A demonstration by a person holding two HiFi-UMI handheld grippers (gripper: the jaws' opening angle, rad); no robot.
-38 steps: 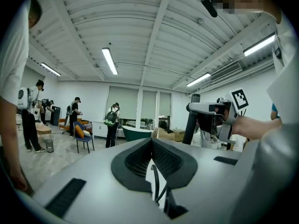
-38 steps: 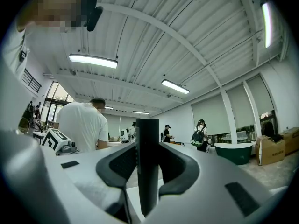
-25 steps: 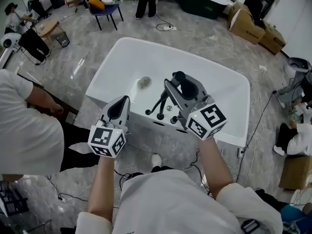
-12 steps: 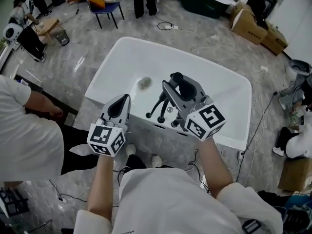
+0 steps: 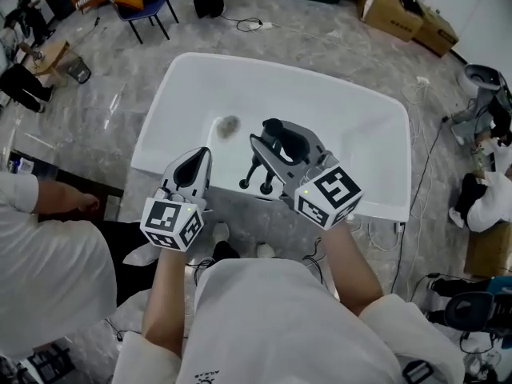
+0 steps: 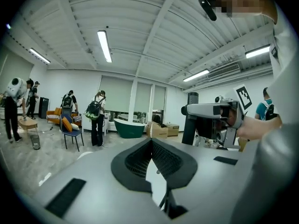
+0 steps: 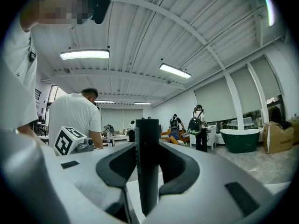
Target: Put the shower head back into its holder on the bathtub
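Right hand-held gripper (image 7: 147,169) clamps the black shower head (image 5: 274,128) above the bathtub's (image 5: 240,62) near edge. Left hand-held gripper (image 6: 150,146) is closed on nothing. Next, seemingly: lower it into the holder (image 5: 258,174) below.

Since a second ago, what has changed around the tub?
Both tongs sank slightly toward the near rim of the bathtub; the right tongs brought the shower head nearer the black tap. Unchanged: right tongs grip the shower head, left tongs shut, empty.
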